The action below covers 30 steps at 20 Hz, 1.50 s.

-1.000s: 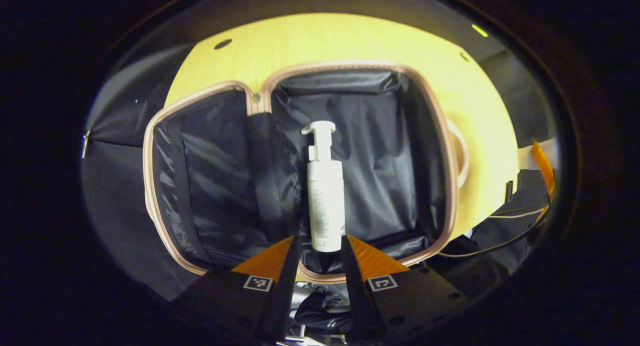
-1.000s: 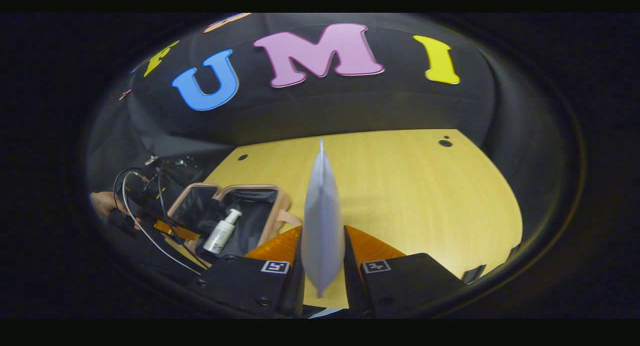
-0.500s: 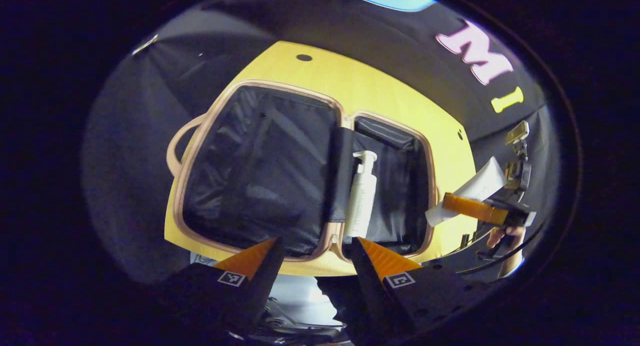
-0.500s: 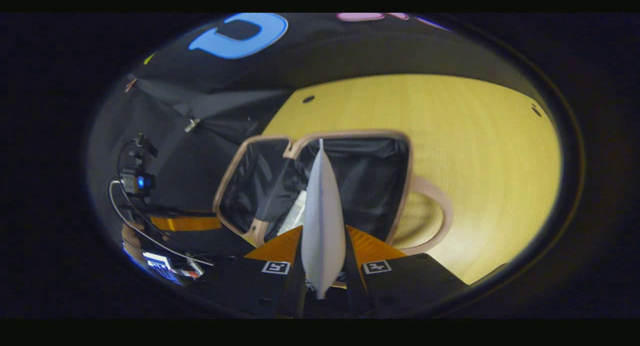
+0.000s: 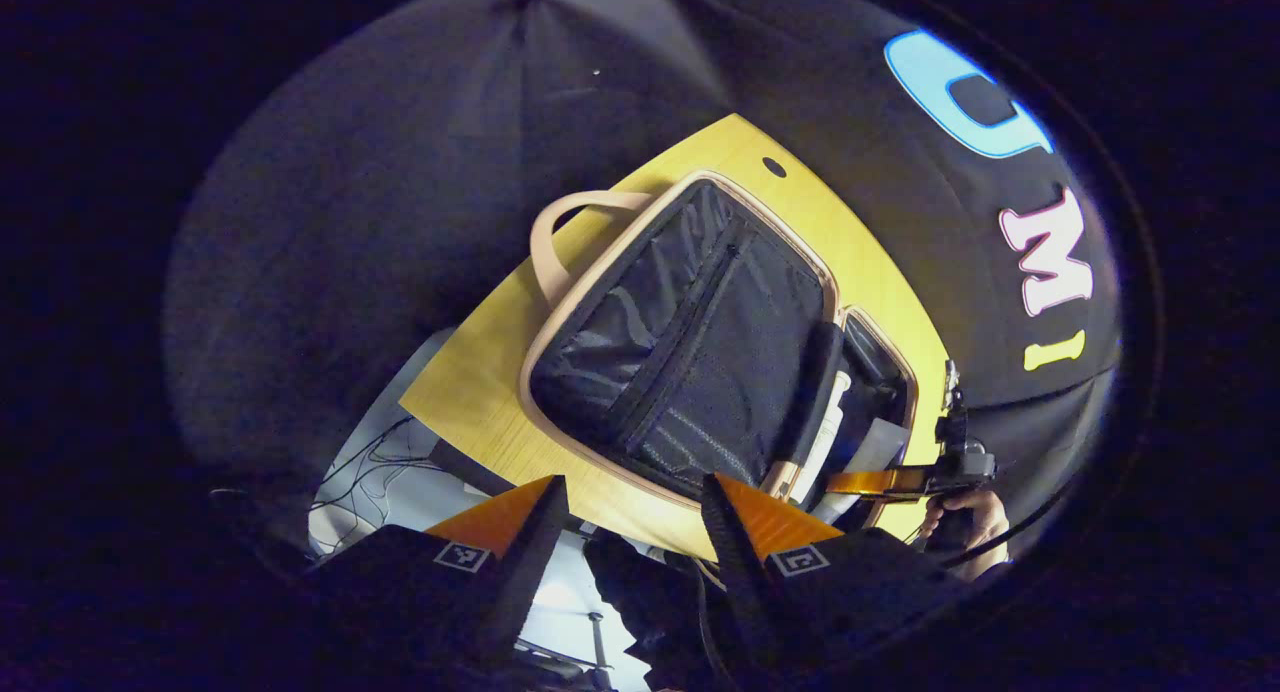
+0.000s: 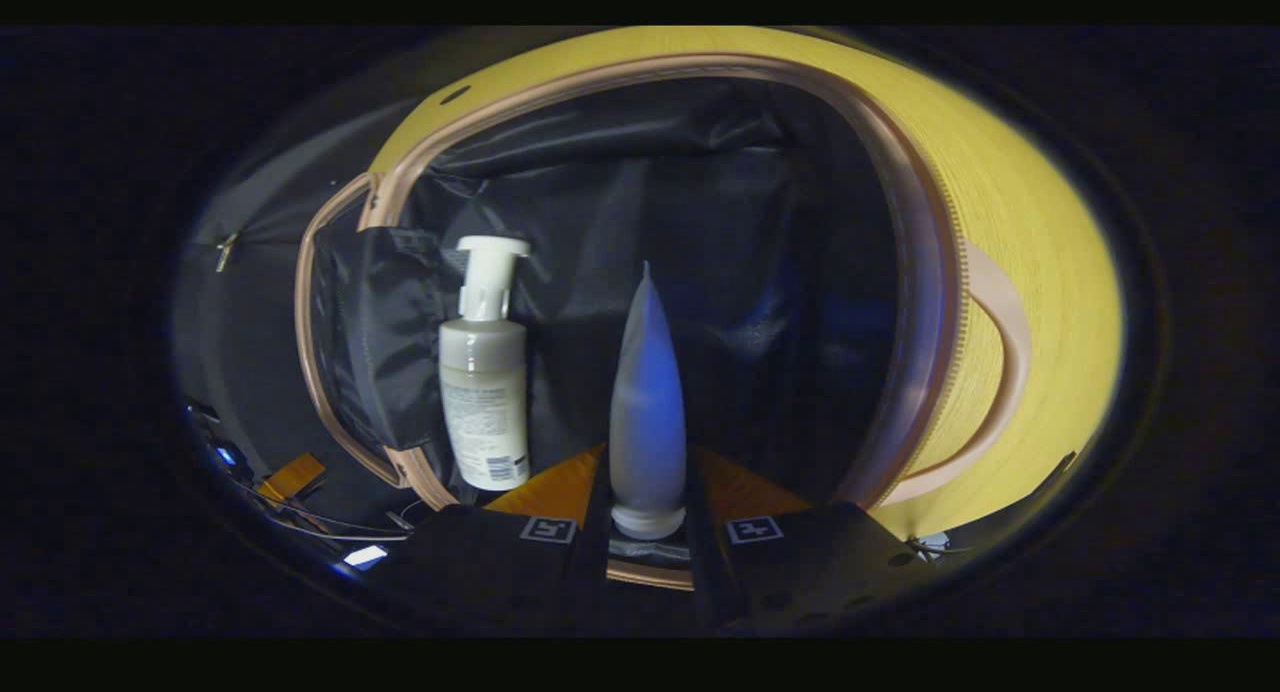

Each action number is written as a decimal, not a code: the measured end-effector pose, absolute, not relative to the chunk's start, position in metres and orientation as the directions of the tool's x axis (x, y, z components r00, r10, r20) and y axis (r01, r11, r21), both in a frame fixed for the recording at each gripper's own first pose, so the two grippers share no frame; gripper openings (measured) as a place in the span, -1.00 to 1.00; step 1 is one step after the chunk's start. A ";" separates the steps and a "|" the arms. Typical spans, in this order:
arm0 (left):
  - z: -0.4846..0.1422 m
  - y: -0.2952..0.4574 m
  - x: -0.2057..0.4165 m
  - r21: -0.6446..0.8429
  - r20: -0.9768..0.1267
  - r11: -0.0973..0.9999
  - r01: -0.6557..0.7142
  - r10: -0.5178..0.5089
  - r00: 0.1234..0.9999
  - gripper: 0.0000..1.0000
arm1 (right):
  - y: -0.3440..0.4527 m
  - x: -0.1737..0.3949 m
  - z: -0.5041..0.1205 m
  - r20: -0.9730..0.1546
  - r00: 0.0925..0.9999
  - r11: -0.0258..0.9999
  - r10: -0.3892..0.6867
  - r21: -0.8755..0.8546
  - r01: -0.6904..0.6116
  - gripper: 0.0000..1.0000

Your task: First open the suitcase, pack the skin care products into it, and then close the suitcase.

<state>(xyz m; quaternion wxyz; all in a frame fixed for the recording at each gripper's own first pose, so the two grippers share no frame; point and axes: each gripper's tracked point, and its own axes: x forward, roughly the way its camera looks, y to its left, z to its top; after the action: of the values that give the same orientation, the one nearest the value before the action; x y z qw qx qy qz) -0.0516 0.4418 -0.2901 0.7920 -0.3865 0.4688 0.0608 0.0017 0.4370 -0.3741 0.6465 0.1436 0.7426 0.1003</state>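
Table point(image 5: 480, 392): yellow wood-grain top, smooth, with a small dark round hole at 12 o'clock of the left gripper view; suitcase point(image 5: 690, 362) lies open flat on it, both halves lined in creased shiny black fabric, pinkish-tan zip rim and curved strap handle; pump bottle point(image 6: 485, 382): white plastic cylinder with a square pump head, lying inside the half at 9 o'clock of the right gripper view; tube point(image 6: 647, 402): soft, matte, pale, tapering to a flat crimped tip, round cap at the base, over the same half; right gripper point(image 6: 647, 517) pinches the tube near its cap; left gripper point(image 5: 630, 532) spread apart, holding nothing, off the table edge.
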 end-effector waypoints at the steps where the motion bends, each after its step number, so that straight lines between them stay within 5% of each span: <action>1: -0.292 0.451 -0.050 -0.549 -0.792 0.695 -0.465 -0.255 0.555 0.72 | 0.436 0.004 -0.372 -0.933 -0.117 0.940 0.339 0.331 0.087 -0.19; 3: -0.291 0.469 -0.046 -0.538 -0.796 0.696 -0.475 -0.235 0.557 0.72 | 0.438 0.014 -0.361 -0.933 -0.094 0.934 0.347 0.334 0.125 -0.16; 4: -0.289 0.476 -0.041 -0.535 -0.799 0.695 -0.480 -0.231 0.555 0.72 | 0.441 0.018 -0.354 -0.931 -0.083 0.929 0.355 0.342 0.142 0.27; 7: -0.297 0.506 -0.021 -0.492 -0.820 0.708 -0.507 -0.181 0.542 0.72 | 0.440 0.022 -0.338 -0.934 -0.024 0.929 0.356 0.351 0.116 0.79; 11: -0.303 0.539 0.030 -0.425 -0.840 0.754 -0.501 -0.122 0.529 0.72 | 0.428 0.030 -0.305 -0.911 0.097 0.911 0.402 0.408 0.056 0.77; 12: -0.308 0.547 0.041 -0.393 -0.851 0.773 -0.497 -0.101 0.515 0.72 | 0.425 0.033 -0.292 -0.889 0.141 0.894 0.437 0.446 0.041 0.96; 14: -0.322 0.561 0.063 -0.358 -0.869 0.774 -0.522 -0.073 0.489 0.72 | 0.415 0.028 -0.267 -0.853 0.189 0.869 0.486 0.494 -0.006 0.96; 22: -0.384 0.575 0.098 -0.234 -0.938 0.805 -0.545 -0.040 0.345 0.68 | 0.306 -0.006 -0.270 -0.861 0.293 0.891 0.416 0.450 0.056 0.96; 24: -0.387 0.570 0.100 -0.230 -0.941 0.809 -0.541 -0.042 0.336 0.36 | 0.288 -0.020 -0.276 -0.865 0.296 0.888 0.406 0.449 0.095 0.96; 27: -0.377 0.568 0.109 -0.223 -0.937 0.826 -0.518 -0.035 0.348 -0.72 | 0.278 -0.027 -0.268 -0.826 0.320 0.828 0.464 0.533 0.174 0.96; 30: -0.344 0.566 0.108 -0.297 -0.904 0.813 -0.501 -0.072 0.421 -0.71 | 0.267 -0.024 -0.261 -0.802 0.372 0.812 0.467 0.556 0.180 0.96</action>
<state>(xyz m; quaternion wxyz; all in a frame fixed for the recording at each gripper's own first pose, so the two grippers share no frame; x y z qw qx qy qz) 0.1082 0.5657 -0.3439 0.7968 -0.2746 0.5212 0.1345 -0.0242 0.2672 -0.2609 0.7750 0.2925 0.5525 0.0926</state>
